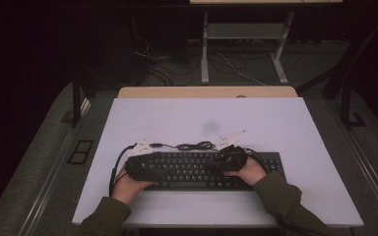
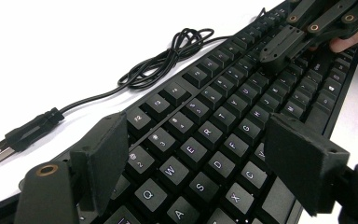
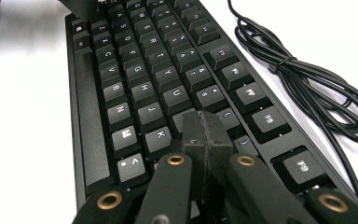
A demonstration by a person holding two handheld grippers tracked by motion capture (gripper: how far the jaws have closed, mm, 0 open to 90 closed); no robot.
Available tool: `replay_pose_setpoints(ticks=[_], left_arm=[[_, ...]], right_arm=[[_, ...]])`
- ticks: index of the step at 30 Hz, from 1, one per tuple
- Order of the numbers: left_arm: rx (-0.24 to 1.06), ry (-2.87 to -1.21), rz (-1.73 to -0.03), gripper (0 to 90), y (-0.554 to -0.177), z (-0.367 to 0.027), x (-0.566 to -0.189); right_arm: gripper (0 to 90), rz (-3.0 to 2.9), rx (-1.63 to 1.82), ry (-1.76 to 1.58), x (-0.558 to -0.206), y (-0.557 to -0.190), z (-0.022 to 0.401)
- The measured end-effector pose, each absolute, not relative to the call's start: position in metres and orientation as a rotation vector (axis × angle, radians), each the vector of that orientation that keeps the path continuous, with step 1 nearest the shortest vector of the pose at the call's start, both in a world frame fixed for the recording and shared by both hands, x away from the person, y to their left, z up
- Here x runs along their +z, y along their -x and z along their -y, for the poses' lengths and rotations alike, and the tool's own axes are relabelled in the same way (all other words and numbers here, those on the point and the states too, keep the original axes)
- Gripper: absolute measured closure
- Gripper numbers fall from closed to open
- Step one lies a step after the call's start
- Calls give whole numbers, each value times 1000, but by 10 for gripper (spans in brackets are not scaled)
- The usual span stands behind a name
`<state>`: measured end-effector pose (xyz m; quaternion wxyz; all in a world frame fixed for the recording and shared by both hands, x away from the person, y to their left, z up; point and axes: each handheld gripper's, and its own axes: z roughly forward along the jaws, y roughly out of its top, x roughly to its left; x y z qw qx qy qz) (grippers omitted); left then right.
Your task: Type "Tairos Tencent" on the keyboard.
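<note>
Right gripper view: closed right hand-held gripper (image 3: 204, 135) hides keyboard (image 3: 135, 84) keys beneath it; left hand-held gripper (image 2: 200, 163) open.

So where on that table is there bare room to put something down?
The wide white stretch of table behind the keyboard and its cable is free, as is the front strip before the keyboard. It is crowded over the keys, where both tongs sit.

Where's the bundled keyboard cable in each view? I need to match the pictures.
High view: the coiled cable lies on the white table just behind the keyboard's back edge, near the middle.
Left gripper view: cable upper middle, left of the keys, running down to the USB plug.
Right gripper view: cable at the right edge, beside the function keys.
Shared landmark: the keyboard's function-key row.
</note>
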<state>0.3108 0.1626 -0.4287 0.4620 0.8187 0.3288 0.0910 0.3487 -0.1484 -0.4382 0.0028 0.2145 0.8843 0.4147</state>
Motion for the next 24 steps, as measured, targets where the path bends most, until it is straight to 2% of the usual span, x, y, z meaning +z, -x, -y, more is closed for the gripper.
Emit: replay_pose_setpoints(ticks=[12,24], left_arm=[[224,-2018,-802,213,-311,-163,-428],[228,-2012,-790,283,-308,-167,-423]], right_arm=[[852,-2759,1326,-674,-435,-348,149],[677,-2705,1418,-743,-431,-352,156]])
